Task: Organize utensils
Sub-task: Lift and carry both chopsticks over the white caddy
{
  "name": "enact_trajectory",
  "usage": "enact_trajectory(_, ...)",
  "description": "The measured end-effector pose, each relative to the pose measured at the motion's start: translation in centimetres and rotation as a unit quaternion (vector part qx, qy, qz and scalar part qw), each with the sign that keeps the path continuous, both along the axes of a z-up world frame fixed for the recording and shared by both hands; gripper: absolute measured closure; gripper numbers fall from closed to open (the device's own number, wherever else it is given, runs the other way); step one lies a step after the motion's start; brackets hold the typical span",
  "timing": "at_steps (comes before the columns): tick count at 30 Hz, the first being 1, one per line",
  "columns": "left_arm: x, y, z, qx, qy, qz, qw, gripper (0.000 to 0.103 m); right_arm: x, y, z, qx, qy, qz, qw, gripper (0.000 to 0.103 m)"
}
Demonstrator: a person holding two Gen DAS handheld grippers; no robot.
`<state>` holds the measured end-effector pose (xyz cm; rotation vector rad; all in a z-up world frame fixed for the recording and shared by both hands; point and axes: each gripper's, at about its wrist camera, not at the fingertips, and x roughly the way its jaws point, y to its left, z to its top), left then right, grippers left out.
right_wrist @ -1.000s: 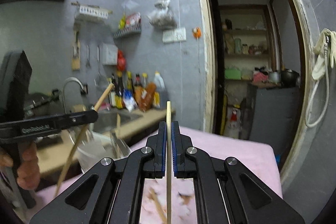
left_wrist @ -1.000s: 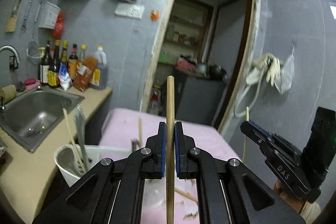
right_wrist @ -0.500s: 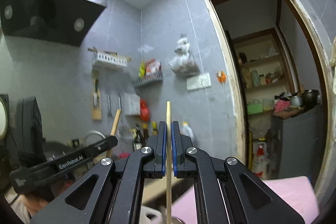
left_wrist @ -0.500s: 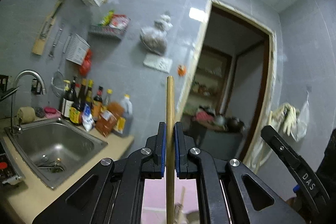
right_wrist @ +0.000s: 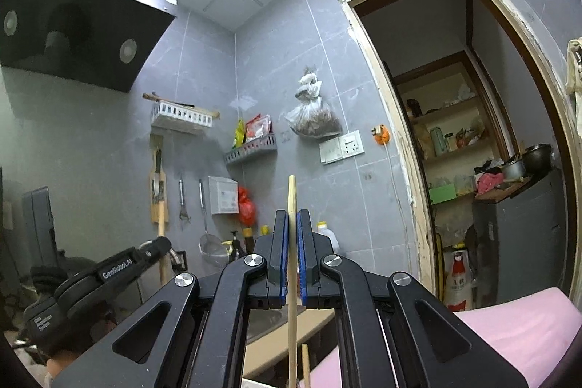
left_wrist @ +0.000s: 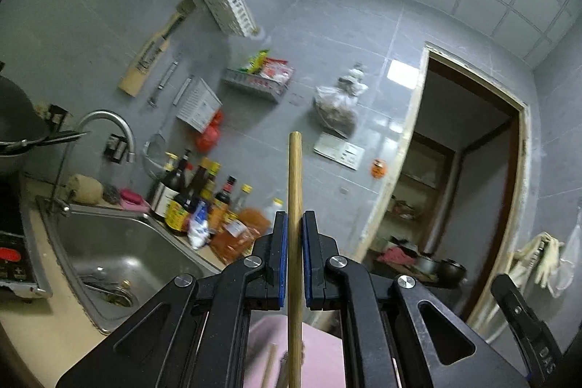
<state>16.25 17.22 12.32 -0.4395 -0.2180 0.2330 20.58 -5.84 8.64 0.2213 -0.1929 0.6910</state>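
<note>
A thick brown wooden chopstick (left_wrist: 294,177) stands upright between the blue pads of my left gripper (left_wrist: 294,219), which is shut on it. My right gripper (right_wrist: 292,217) is shut on a thinner, paler chopstick (right_wrist: 291,195), also upright. Both grippers point slightly upward at the grey tiled wall. The right gripper (left_wrist: 499,283) shows at the lower right of the left wrist view. The left gripper (right_wrist: 160,248) shows at the lower left of the right wrist view, with a hand under it. Tips of other chopsticks (left_wrist: 270,366) poke up at the bottom edge.
A steel sink (left_wrist: 120,253) with a tap sits in the counter on the left, sauce bottles (left_wrist: 203,202) behind it. A pink-covered table (right_wrist: 509,322) lies low on the right. A range hood (right_wrist: 72,24) hangs upper left; an open doorway (right_wrist: 454,133) is on the right.
Both grippers have tilted upward and swung left, each keeping its chopstick. The white utensil holder and most of the pink table have dropped out of view; ceiling tiles now show.
</note>
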Motion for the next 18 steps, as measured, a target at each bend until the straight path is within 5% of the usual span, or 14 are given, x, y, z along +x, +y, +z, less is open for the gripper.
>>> enact_trajectory(7,0.3,-0.1,-0.8,0.003,-0.002,0.022,0.9998,0.098,0.4,0.5,-0.9,-0.007,0.001,-0.001,1.0,0.1)
enact_trajectory(18,0.7,-2.8,-4.1,0.039,0.048,0.014,0.998,0.098,0.8,1.7,-2.7,-0.057,0.034,0.004,0.998,0.1)
